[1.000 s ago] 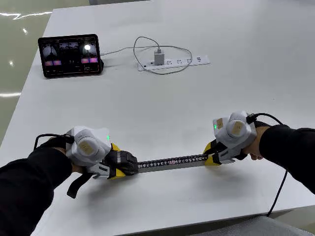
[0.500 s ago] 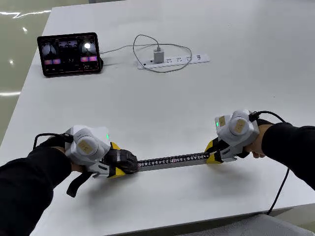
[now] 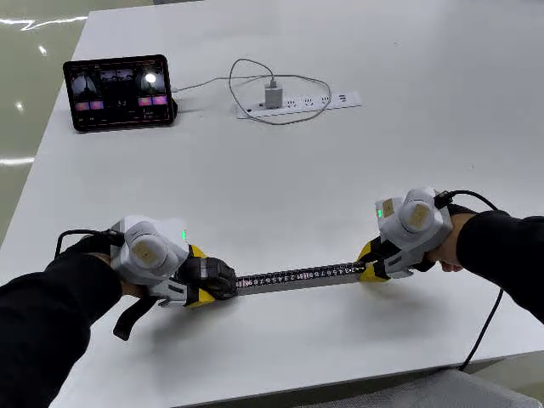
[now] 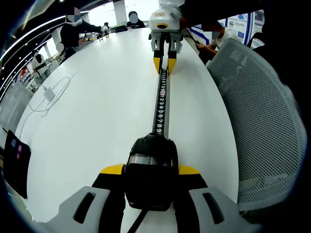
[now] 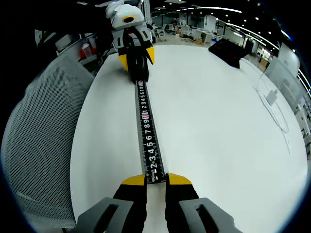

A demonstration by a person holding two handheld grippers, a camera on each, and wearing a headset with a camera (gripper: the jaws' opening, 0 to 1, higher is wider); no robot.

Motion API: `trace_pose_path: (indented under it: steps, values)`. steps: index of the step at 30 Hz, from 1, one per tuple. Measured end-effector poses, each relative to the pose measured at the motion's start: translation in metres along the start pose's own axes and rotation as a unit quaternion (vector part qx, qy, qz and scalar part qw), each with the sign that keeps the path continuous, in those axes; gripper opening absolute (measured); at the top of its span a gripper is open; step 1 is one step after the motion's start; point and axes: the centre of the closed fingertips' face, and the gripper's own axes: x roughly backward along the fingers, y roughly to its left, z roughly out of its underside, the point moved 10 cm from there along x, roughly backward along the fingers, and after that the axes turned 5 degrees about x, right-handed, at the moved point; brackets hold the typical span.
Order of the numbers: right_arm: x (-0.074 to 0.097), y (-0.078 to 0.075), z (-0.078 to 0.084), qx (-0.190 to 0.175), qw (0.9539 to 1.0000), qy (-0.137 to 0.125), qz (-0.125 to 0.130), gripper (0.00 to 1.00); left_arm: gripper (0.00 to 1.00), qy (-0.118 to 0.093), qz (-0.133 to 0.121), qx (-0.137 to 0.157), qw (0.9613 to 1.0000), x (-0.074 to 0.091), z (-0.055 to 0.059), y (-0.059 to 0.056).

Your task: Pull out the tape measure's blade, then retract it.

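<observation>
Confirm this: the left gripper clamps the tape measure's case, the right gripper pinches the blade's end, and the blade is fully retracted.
Not right: the blade is pulled out, not retracted. The head view shows it stretched between the case in the left gripper and the right gripper. The rest stands.

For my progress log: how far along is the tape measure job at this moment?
Done: a stretch of blade is already out. In hand: the left gripper clamps the case, and the right gripper pinches the blade's tip. Left: letting the blade go back into the case.
</observation>
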Motion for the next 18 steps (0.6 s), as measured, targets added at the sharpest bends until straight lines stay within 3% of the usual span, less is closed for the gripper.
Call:
trace_pose_path:
  steps: [18]
  values:
    - [0.0037, -0.0004, 0.0061, -0.002, 1.0000, 0.003, 0.002, 0.10, 0.33, -0.006, 0.003, 0.001, 1.0000, -0.0010, 0.0020, 0.0019]
